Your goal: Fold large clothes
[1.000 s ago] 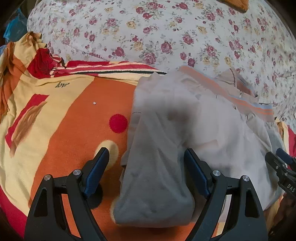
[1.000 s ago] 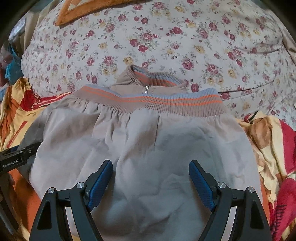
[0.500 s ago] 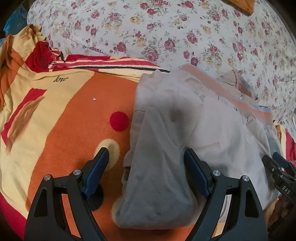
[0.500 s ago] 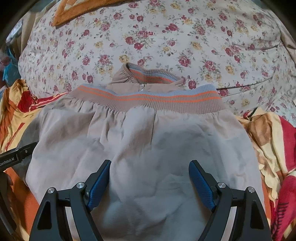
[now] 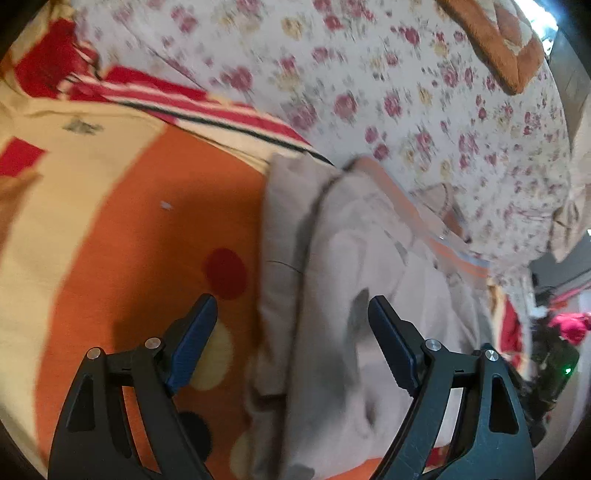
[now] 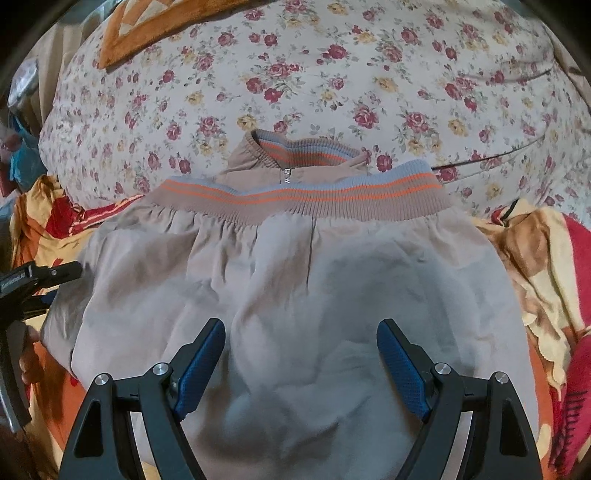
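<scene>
Right gripper (image 6: 301,360) open above folded beige jacket (image 6: 295,280), not touching.

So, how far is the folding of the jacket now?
Done: the beige jacket is folded once, its striped hem lying just below the collar. In hand: nothing; the left gripper and right gripper are both open above it. Left: probably another fold to make it compact.

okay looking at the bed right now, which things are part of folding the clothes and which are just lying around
Part of the job:
beige jacket, already folded up, ribbed hem lying below its collar
left gripper, open
right gripper, open

Lying about:
orange patterned blanket
floral quilt
orange cushion
</scene>
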Tool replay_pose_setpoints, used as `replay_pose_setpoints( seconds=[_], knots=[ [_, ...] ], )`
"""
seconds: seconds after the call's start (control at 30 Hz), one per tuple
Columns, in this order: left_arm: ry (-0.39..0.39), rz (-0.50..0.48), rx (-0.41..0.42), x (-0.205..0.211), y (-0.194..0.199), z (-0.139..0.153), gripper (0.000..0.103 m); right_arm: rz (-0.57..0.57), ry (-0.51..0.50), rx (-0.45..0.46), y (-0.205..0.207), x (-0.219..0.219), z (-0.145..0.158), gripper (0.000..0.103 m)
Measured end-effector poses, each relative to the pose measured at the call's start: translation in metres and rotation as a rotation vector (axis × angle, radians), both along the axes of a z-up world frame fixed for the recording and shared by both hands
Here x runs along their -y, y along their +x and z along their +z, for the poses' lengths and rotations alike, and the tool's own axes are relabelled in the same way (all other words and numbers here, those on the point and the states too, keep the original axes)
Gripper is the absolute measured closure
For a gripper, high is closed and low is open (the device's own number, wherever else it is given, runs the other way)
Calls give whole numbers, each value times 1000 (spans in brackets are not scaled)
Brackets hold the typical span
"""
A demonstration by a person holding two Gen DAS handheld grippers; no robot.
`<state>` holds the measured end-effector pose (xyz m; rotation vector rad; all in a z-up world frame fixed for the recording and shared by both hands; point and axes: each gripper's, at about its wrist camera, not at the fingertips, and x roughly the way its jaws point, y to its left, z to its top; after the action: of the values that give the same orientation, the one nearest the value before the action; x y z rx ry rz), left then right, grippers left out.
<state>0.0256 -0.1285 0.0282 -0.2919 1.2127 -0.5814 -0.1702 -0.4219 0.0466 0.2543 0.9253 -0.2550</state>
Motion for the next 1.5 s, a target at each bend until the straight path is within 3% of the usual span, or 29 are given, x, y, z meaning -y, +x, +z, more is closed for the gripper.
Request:
replay_pose_setpoints(
  seconds=[0.13,0.2,0.37,0.43,0.47,0.5,0.6,0.83,0.9,1.0,1.13,1.27,1.37,1.43,1.5],
  knots=[
    [52,-25,16,14,1,-6,19,1,-27,8,-3,-3,5,21],
    [60,-31,24,21,3,-7,13,-3,-20,10,-4,-2,6,21],
    [16,-58,7,31,11,-12,9,-16,4,7,-5,1,5,21],
    [-11,-84,1,34,11,-13,23,-19,7,6,-5,2,5,21],
    [-29,-103,-13,35,10,-14,45,-21,12,10,-6,3,7,21],
    [-45,-113,-34,36,11,-15,56,-23,14,16,-7,3,8,21],
    [-73,-108,-43,37,8,-11,77,-31,12,40,-12,6,15,21],
    [-64,-140,48,50,-28,42,84,-50,18,38,-33,36,37,21],
    [-73,-152,66,60,-39,60,86,-95,66,33,-43,58,42,21],
    [-84,-205,112,94,-61,90,86,-168,159,38,-58,91,43,21],
    [-83,-341,169,165,-103,121,89,-267,204,75,-84,122,46,21],
    [-68,-464,173,241,-136,113,93,-373,251,108,-107,146,37,21],
    [-123,-558,75,289,-149,80,93,-425,261,95,-115,158,29,21],
    [-198,-597,-83,309,-151,52,93,-452,288,105,-122,165,24,21],
    [-157,-607,-90,315,-157,46,86,-484,307,115,-127,170,21,21]
  ],
)
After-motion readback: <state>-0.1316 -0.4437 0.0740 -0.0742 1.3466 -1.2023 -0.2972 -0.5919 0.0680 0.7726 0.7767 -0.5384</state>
